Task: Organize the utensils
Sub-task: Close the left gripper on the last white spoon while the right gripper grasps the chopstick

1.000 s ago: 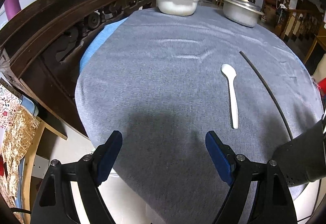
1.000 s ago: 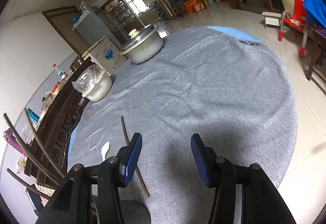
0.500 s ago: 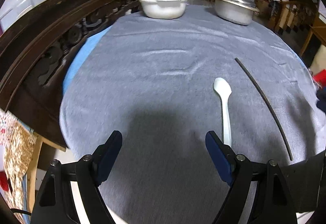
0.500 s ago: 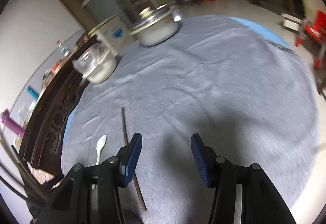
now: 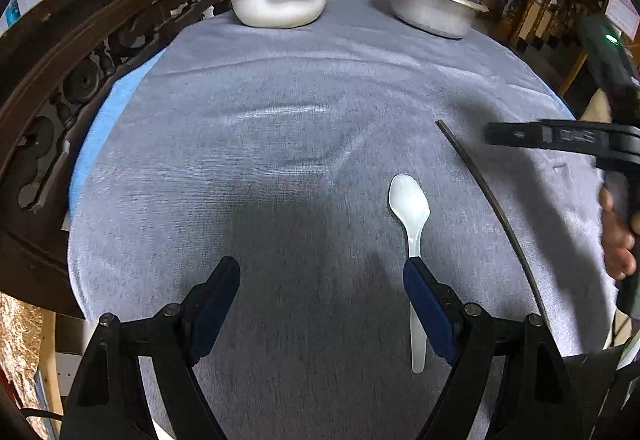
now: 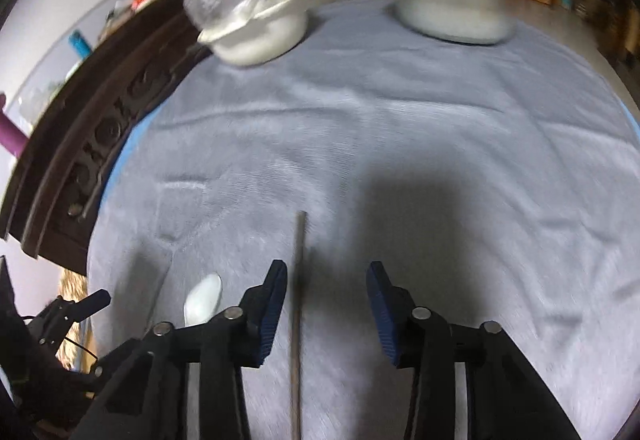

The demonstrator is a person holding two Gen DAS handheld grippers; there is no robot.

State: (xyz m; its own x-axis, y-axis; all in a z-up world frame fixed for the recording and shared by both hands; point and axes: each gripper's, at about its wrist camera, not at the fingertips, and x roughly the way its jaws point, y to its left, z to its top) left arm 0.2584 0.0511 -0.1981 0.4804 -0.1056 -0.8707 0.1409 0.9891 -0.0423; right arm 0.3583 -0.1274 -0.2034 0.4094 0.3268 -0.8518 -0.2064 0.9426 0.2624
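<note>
A dark chopstick [image 6: 297,324] lies on the grey cloth [image 6: 440,144], running up the lower middle of the right wrist view between the blue pads [image 6: 274,304] of my right gripper [image 6: 326,306]. Its jaws are closing but neither pad touches the stick yet; it sits close to the left-hand pad, so I judge an off-centre pinch could roll or flick it away. The blur here suggests I am arriving fast, which may drag the cloth.

The white spoon [image 5: 412,240] lies at lower right of the left wrist view, its handle passing under one pad of my left gripper [image 5: 322,300], which stands wide and holds nothing. Closing from here risks pushing the spoon sideways toward the chopstick [image 5: 496,208] beside it, where my right hand [image 5: 616,236] is also working.

A bowl [image 5: 276,0] and a lidded pot [image 5: 434,6] stand well apart at the top.
</note>
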